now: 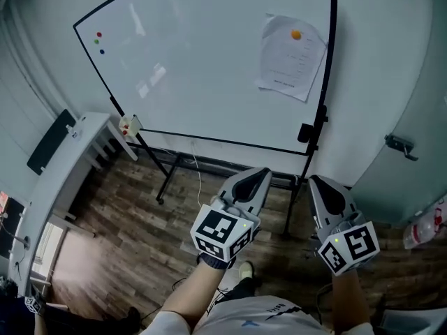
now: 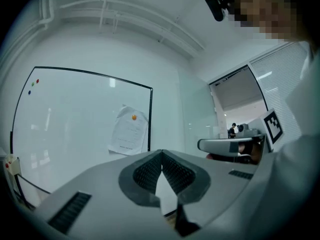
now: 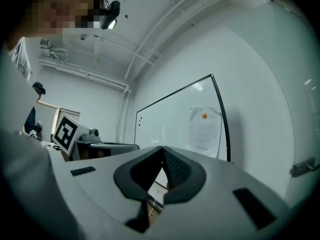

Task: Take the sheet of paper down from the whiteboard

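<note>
While both grippers sit low in the head view, the big whiteboard (image 1: 202,68) fills the top of it. It stands on black legs over a brown wood floor (image 1: 126,222). A long white desk (image 1: 66,173) runs along the side at 9 o'clock.

The left gripper (image 1: 262,174) is at 6 o'clock and the right gripper (image 1: 316,180) is at 5 o'clock. Both point up toward the board, and both are well apart from it. In the left gripper view the two dark jaws are pressed together at the tips, with nothing between them. In the right gripper view the jaws are pressed together too, and they pinch nothing.

The sheet of paper (image 1: 290,56) hangs on the board at about 2 o'clock, close to the black right edge. It looks a bit wrinkled and its bottom corner tilts. In the left gripper view the paper is at 11 o'clock from the jaws. In the right gripper view it is at 1 o'clock.

A black eraser (image 1: 304,132) sits at the board's 5 o'clock corner. A small round orange magnet (image 1: 296,35) sits near the top of the paper. Three tiny dots (image 1: 98,42), red, green and blue, sit in the board's 10 o'clock corner.
</note>
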A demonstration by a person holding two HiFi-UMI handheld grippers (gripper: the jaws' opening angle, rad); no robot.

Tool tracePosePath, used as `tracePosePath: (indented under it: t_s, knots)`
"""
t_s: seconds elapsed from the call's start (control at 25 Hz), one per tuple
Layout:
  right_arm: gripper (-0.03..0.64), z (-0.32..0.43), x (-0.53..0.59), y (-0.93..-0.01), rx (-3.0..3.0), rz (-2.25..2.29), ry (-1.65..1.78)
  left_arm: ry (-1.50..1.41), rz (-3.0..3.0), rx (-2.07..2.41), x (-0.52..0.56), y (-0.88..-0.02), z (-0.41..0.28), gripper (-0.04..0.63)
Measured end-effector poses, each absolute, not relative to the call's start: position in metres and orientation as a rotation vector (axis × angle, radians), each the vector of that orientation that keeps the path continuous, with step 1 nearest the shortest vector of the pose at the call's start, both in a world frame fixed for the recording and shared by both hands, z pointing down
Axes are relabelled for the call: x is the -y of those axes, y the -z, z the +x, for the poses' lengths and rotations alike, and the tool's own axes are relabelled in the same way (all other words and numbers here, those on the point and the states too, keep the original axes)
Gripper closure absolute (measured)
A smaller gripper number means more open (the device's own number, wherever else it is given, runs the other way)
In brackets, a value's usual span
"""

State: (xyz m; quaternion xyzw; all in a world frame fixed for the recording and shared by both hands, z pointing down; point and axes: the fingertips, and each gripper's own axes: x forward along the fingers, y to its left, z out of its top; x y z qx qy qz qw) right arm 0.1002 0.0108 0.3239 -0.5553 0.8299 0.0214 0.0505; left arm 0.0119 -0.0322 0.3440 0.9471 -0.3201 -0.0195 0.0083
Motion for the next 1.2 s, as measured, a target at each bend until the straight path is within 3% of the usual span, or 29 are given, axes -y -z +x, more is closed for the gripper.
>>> tracePosePath:
  t_s: [0.48,0.92,1.2]
  knots:
    - [0.604,0.084,0.121,-0.307,-2.451,-1.875,-0.169,0.06,3.06,0.959,0.191,-0.324,0.005,0.581]
    - [0.6,0.126,0.221,-0.279,-2.431,-1.911,-0.324,0.069,3.088,0.985,0.29,-0.306,0.046,0.58]
    - [0.544,0.16,0.288,-0.247,-2.432,-1.898,-0.484,0.08,3.117,1.11,0.357,-0.274,0.066,0.492]
